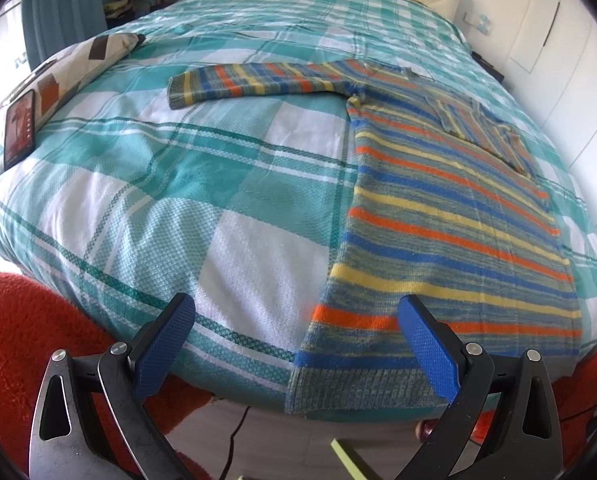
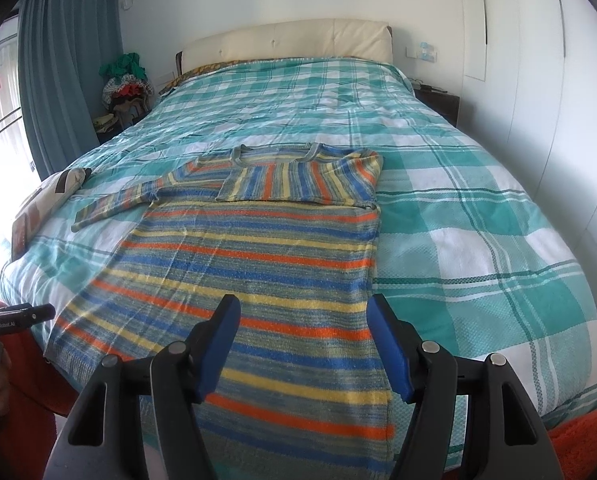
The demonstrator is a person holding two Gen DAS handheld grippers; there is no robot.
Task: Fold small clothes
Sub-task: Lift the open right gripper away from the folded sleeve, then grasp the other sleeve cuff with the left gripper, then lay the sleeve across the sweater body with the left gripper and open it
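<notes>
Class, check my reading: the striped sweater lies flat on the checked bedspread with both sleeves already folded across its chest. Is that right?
Not quite. Only one sleeve of the striped sweater is folded across the chest; the other sleeve lies stretched out sideways on the checked bedspread. The left wrist view shows it best.

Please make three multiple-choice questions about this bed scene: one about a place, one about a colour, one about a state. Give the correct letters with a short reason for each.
1. Where does the phone lie?
A. on the cushion near the bed's left edge
B. on the sweater
C. at the headboard

2. Which stripe colour does the striped sweater have?
A. pink
B. orange
C. black

3. How are the sweater's sleeves?
A. both spread out
B. both folded in
C. one folded over the chest, one spread out

Answers:
1 A: it rests on the patterned cushion.
2 B: orange bands run between blue and yellow.
3 C: the right sleeve lies across the chest; the left sleeve stretches sideways.
</notes>
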